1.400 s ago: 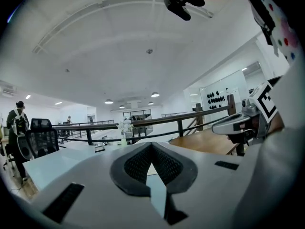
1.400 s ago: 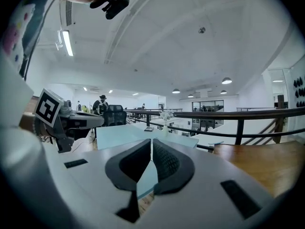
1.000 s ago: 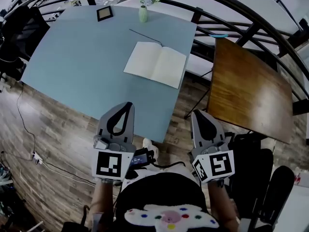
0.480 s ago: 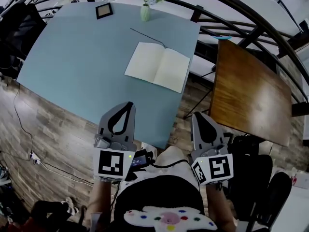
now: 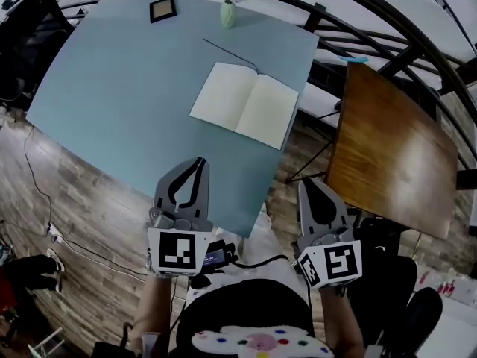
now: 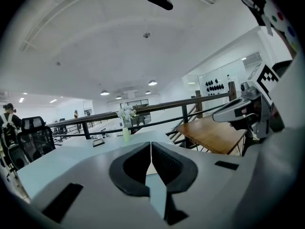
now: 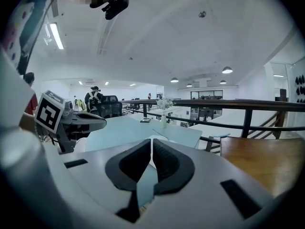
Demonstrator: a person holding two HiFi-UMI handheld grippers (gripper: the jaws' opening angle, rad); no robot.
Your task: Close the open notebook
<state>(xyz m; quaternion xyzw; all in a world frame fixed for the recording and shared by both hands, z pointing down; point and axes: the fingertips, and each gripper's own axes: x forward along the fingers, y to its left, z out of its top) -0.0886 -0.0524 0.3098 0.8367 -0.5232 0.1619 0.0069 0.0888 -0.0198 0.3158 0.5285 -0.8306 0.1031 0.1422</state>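
Though raised and aimed toward the work, idle so far: left gripper (image 5: 192,171) with jaws pressed together on nothing, right gripper (image 5: 313,192) the same, pads meeting and nothing between. Both low by the body, at the near edge of the blue table (image 5: 112,103), well apart from the target. Judged as barely started: no contact made, no page lifted.

Further out, the notebook (image 5: 244,104) lying fully open and flat near the table's right-hand edge, blank pages up, spine running roughly away from the person. Left to do, by this reading: reach across, get under one half, fold it onto the other. Nothing lying on the pages, nothing between grippers and book.

Just beyond its far corner, a thin dark line (image 5: 229,54) on the tabletop (pen or cord, too slim to tell), touching or nearly touching the book — worth minding during the fold. Farther still, a small vase (image 5: 227,15) with pale flowers and a dark frame (image 5: 162,9), both well clear. Off to the right, a brown wooden table (image 5: 387,140) and a dark railing (image 5: 387,28) — no hindrance expected from either.
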